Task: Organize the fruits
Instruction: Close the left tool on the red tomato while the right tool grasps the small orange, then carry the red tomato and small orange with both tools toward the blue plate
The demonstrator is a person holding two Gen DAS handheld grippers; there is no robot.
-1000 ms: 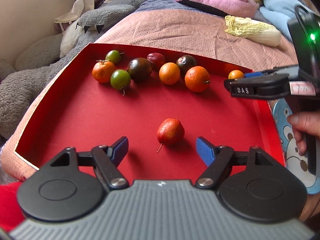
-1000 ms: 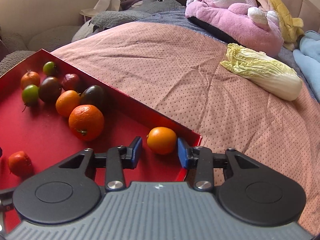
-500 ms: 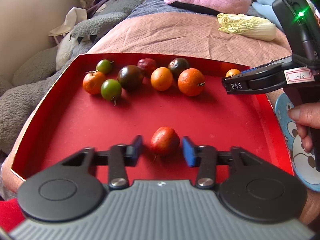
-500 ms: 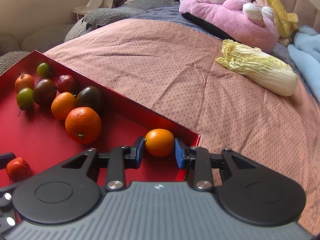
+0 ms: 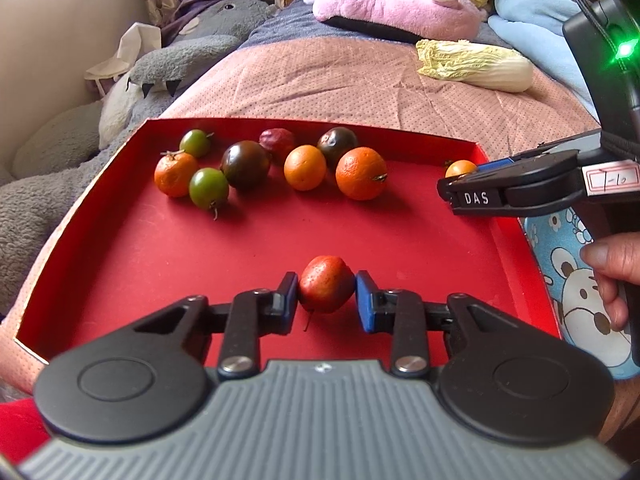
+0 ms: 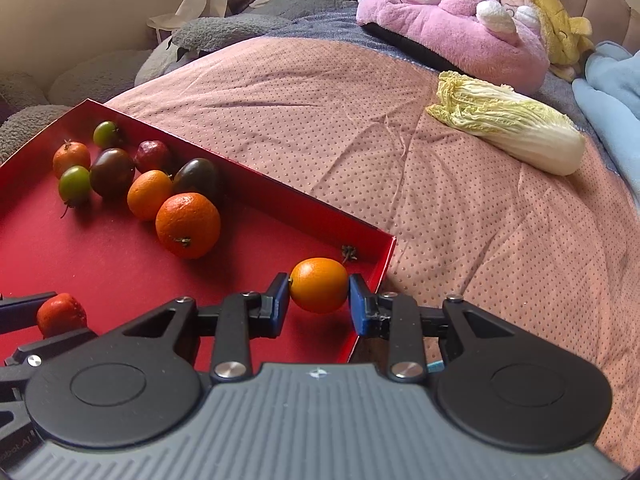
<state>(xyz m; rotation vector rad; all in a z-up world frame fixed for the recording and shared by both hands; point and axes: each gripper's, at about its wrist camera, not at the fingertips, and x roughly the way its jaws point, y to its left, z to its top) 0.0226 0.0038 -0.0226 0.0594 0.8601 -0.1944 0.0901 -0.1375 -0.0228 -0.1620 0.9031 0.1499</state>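
Hiding behind the right gripper (image 5: pixel 466 184), most of the small orange fruit (image 5: pixel 460 168).

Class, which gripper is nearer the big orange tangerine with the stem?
Right. The right gripper, shut on a small orange fruit, sits beside the tangerine; the left gripper grips the red fruit farther away.

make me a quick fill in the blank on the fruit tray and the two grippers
1. The left gripper is shut on a ____ fruit.
2. The right gripper grips a small orange fruit in the tray's far ____ corner.
3. On the bedspread beyond the tray lies a ____.
4. The number of green fruits in the tray is ____.

Missing words: red; right; cabbage; two
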